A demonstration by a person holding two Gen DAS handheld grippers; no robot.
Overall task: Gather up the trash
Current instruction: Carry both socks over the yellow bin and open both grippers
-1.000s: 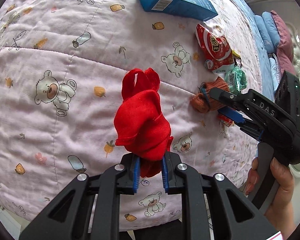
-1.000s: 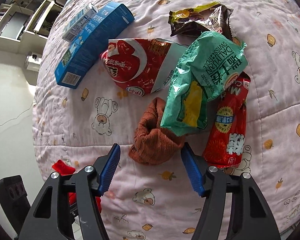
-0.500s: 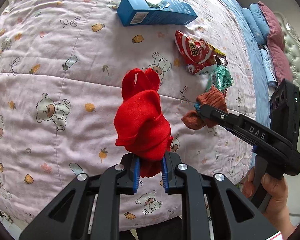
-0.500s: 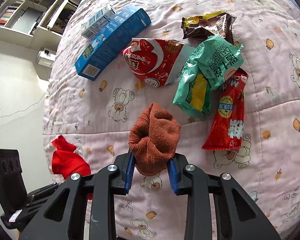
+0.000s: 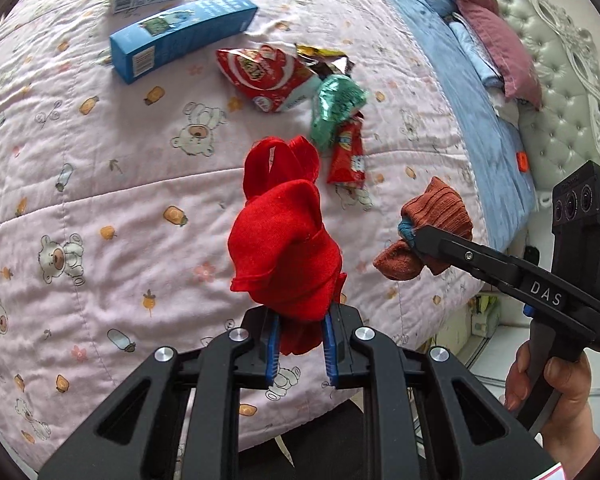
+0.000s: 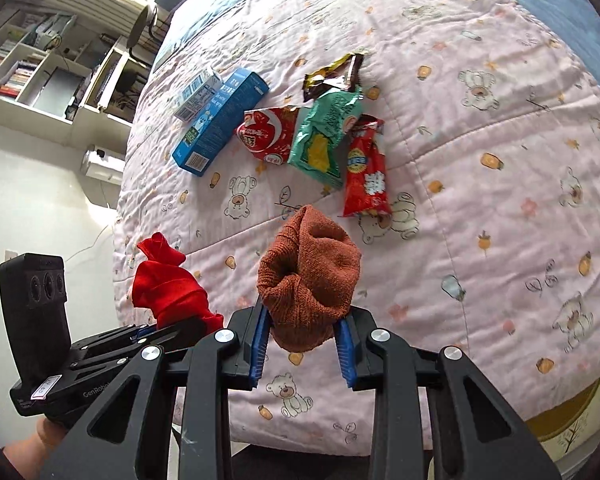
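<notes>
My left gripper (image 5: 299, 350) is shut on a red sock (image 5: 286, 236), held up above the pink bear-print quilt (image 5: 100, 208). My right gripper (image 6: 302, 350) is shut on a rust-brown sock (image 6: 310, 276), also lifted off the bed. Each gripper shows in the other's view: the right gripper (image 5: 410, 236) at right with the brown sock (image 5: 436, 210), the left gripper (image 6: 156, 330) at lower left with the red sock (image 6: 166, 286). On the quilt lie a red snack bag (image 6: 268, 136), a green wrapper (image 6: 326, 136), a red stick pack (image 6: 366, 172), a dark wrapper (image 6: 334, 74), a blue box (image 6: 220, 120) and a white carton (image 6: 198, 94).
Blue sheet and stacked pillows (image 5: 484, 12) lie toward the tufted headboard (image 5: 560, 92). Shelves and a desk (image 6: 52, 68) stand beyond the bed's far side. A person's hand (image 5: 556, 392) grips the right tool's handle past the bed's near edge.
The right gripper closed on the brown sock and lifted it off the quilt. Both grippers rose and drew back from the wrappers; the left one rolled, still holding the red sock.
</notes>
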